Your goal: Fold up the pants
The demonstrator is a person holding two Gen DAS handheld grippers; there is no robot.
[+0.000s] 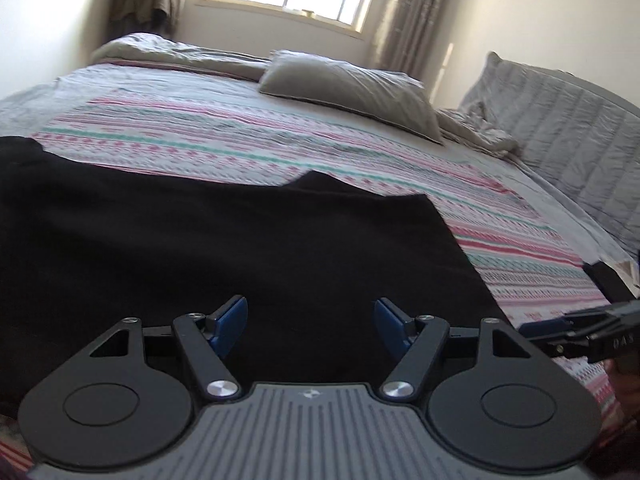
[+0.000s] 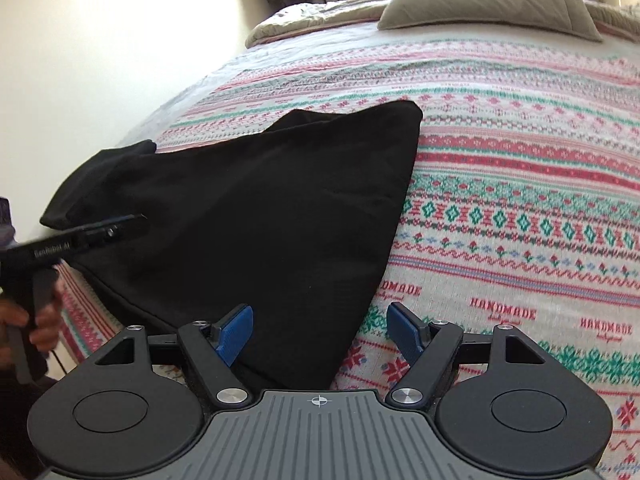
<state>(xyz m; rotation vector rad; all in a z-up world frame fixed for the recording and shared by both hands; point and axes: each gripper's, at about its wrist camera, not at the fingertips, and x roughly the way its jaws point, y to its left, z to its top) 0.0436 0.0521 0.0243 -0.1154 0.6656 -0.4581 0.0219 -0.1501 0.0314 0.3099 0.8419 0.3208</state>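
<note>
Both grippers hold nothing, jaws spread wide: the left gripper point(image 1: 310, 320) hovers over the black pants point(image 1: 224, 248), whose edge runs between the right gripper's point(image 2: 320, 330) fingers on the patterned bedspread point(image 2: 520, 208).

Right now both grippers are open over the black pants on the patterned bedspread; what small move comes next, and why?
Probably lower the right gripper onto the near edge of the black fabric pants and close. Its jaws are open and straddle that edge where it meets the pink-and-green patterned bedspread, holding nothing. The left gripper also hovers open over the cloth, so no fold can start until an edge is pinched.
</note>
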